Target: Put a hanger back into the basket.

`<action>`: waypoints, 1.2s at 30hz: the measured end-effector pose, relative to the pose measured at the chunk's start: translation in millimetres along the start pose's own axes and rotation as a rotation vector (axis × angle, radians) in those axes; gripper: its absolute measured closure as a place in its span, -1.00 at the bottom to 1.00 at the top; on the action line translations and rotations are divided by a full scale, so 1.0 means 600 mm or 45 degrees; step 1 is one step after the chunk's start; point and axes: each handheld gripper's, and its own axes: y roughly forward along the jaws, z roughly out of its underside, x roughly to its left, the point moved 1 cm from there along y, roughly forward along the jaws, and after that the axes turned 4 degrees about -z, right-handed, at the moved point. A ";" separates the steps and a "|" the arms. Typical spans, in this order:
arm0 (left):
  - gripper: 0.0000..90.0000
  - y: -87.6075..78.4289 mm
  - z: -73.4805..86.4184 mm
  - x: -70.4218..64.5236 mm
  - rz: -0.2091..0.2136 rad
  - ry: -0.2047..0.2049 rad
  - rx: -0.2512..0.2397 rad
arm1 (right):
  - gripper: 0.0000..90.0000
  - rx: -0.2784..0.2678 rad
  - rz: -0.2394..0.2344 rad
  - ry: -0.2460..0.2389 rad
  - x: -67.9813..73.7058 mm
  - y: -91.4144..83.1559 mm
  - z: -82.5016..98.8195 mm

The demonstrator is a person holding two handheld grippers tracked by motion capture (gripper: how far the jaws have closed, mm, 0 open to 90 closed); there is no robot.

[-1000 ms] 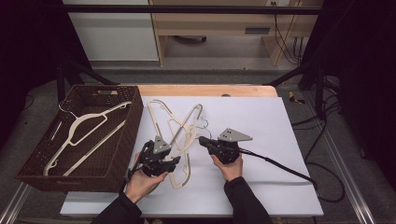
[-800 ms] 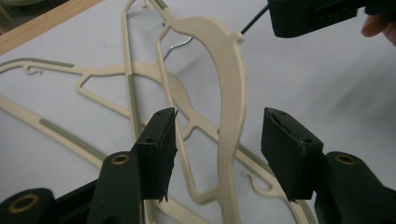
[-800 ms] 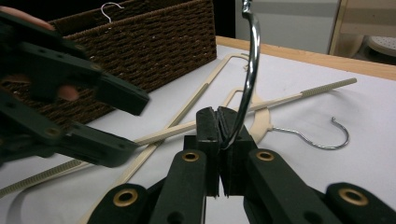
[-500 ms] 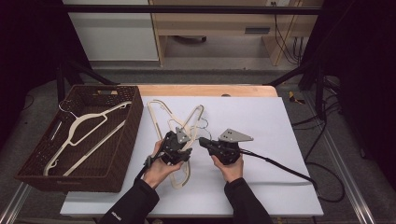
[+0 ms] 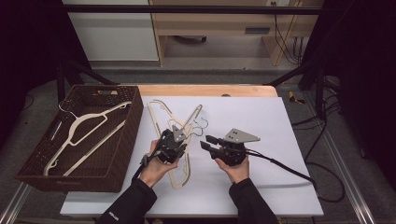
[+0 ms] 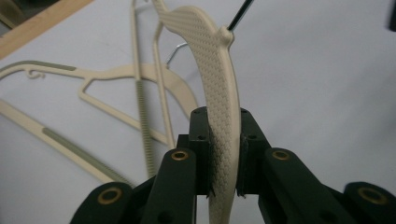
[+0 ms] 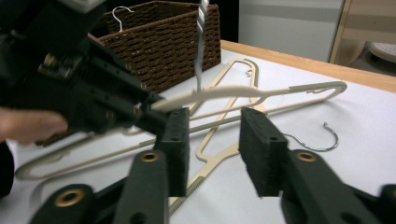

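Left gripper (image 5: pixel 173 142) clenched on a cream plastic clothes hanger with textured shoulder and metal hook (image 6: pixel 215 70); in the left gripper view both pads (image 6: pixel 201 144) press on the flat shoulder bar, jaws having just been closing onto it. The hanger's shoulder runs up from the jaws to the hook neck at the top. In the high view the hanger is held just above the white table sheet (image 5: pixel 261 116), left of centre, over the other hangers.

Right gripper (image 5: pixel 208 142) released: jaws apart, having just been opening, nothing pressed between the pads (image 7: pixel 261 149). In the right gripper view the held hanger's bar (image 7: pixel 219 93) passes just beyond the open jaws, its hook wire rising above, and the left gripper (image 7: pixel 140 109) grips it from the left.

Two more cream hangers (image 5: pixel 161 112) lie crossed on the sheet under the grippers. Dark brown woven rectangular basket (image 5: pixel 133 109) sits at the table's left edge, touching the sheet, one white hanger (image 5: pixel 86 128) lying inside.
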 end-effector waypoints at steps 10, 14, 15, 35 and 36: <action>0.90 -0.040 -0.003 0.032 -0.028 -0.003 -0.071 | 0.20 -0.048 -0.017 -0.035 0.010 -0.043 -0.021; 0.90 -0.057 0.002 0.041 0.049 0.004 -0.093 | 0.24 -0.079 -0.030 -0.047 0.011 -0.057 -0.030; 0.90 -0.059 0.003 0.039 0.072 -0.020 -0.121 | 0.29 -0.090 -0.035 -0.050 0.011 -0.063 -0.033; 0.90 -0.083 0.001 -0.051 0.369 0.114 -0.147 | 0.94 -0.152 -0.081 -0.145 0.039 -0.076 -0.091; 0.91 -0.083 0.001 -0.057 0.373 0.128 -0.147 | 0.97 -0.144 -0.082 -0.145 0.037 -0.074 -0.092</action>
